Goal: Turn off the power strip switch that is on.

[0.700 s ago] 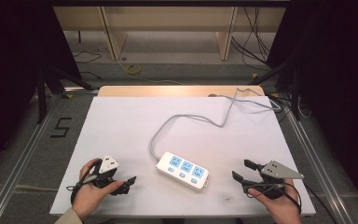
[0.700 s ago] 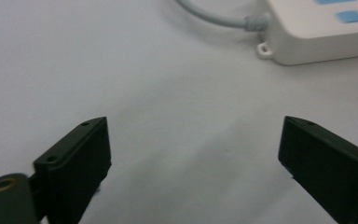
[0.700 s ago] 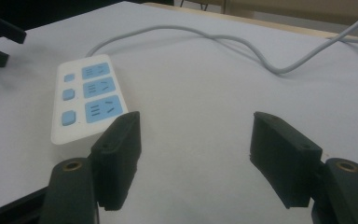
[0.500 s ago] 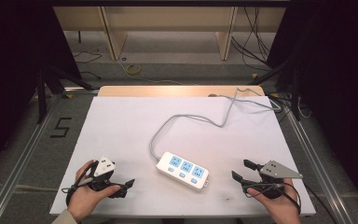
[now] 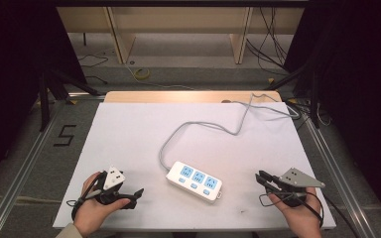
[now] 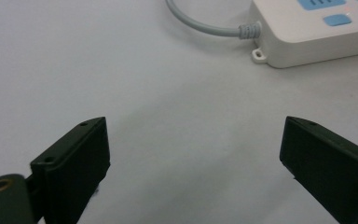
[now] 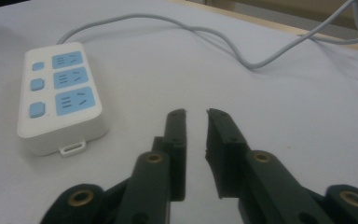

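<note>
Since the earlier frame, the left claw (image 5: 135, 194) has shifted slightly nearer the person, jaws wide apart and empty. Between both claws, a white power strip (image 5: 194, 181) lies on the tabletop (image 5: 129, 134). The right claw (image 5: 260, 177) is nearly closed, empty.

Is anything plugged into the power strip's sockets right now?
No. In the right gripper view the power strip shows three blue sockets, all bare, with only its own grey cord trailing away.
</note>
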The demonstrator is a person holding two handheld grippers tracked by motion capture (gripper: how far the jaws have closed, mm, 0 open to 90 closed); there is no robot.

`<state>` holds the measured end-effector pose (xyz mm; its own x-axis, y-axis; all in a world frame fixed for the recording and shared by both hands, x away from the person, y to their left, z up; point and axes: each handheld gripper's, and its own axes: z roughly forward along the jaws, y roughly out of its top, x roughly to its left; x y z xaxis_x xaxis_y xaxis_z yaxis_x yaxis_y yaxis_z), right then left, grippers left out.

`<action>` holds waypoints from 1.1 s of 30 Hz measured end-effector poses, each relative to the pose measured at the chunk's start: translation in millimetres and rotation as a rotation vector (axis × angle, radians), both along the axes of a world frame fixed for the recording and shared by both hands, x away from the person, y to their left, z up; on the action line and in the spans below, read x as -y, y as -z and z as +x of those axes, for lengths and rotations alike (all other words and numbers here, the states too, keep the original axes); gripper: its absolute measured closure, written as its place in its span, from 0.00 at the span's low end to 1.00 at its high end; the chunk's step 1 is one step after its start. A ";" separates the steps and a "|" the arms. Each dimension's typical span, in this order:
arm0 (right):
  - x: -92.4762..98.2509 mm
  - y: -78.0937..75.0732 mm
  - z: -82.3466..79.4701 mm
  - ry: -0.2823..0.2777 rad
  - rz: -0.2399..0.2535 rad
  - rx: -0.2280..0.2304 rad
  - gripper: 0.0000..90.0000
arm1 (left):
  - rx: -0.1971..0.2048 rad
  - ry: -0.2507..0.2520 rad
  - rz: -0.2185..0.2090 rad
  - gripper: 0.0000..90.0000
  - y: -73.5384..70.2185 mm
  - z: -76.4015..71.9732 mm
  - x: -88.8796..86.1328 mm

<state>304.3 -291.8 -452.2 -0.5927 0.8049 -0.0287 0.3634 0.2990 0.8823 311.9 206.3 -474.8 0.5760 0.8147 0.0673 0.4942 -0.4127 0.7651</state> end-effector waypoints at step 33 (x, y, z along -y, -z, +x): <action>-16.2 -14.0 9.3 -0.030 -0.045 -0.044 1.00 | -0.004 -0.067 -0.010 0.18 1.6 4.6 -4.0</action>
